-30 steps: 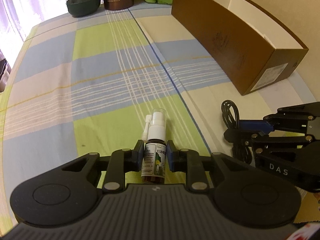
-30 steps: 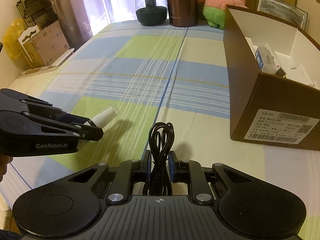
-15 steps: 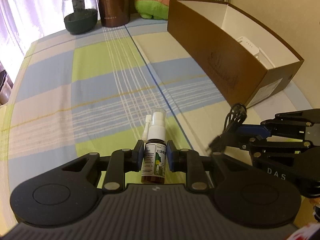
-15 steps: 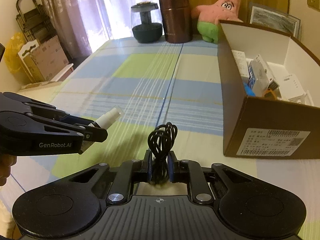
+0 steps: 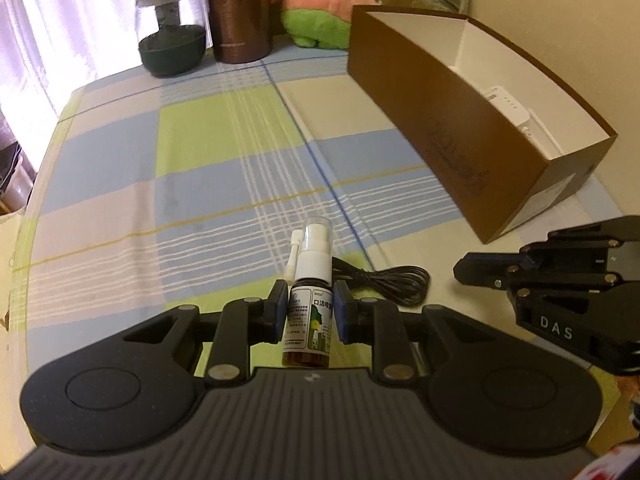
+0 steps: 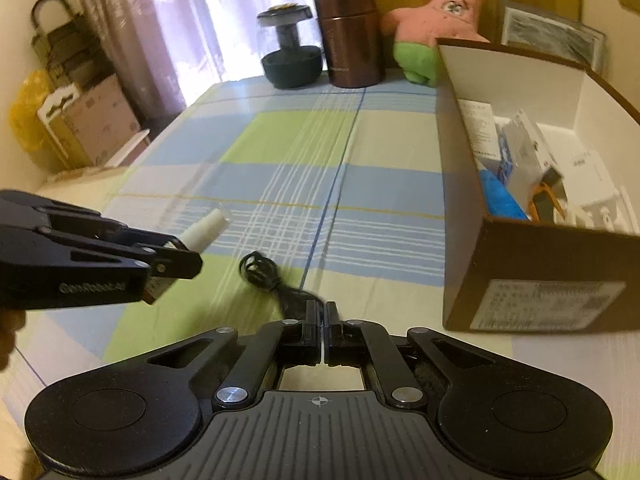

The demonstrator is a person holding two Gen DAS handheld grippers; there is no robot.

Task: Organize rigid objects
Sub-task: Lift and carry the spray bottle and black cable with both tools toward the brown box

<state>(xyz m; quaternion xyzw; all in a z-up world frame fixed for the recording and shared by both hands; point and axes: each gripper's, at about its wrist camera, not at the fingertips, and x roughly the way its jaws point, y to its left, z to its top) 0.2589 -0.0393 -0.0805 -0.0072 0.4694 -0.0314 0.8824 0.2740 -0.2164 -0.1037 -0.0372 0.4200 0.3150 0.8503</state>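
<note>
While clamped, spray bottle (image 5: 307,312) fills left tool (image 5: 307,314).

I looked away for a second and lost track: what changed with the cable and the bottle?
The black cable slipped from the right tongs, which are now shut on nothing; it lies on the checked cloth. The left tongs still grip the spray bottle. The brown box stayed put.

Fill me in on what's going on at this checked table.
A person is tidying loose items with two hand-held tongs. The left tongs are shut on a small brown spray bottle with a white nozzle, held above the checked tablecloth. The right tongs are shut with nothing visibly between them; the coiled black cable lies on the cloth just ahead. The open brown cardboard box to the right already holds several small packages.
</note>
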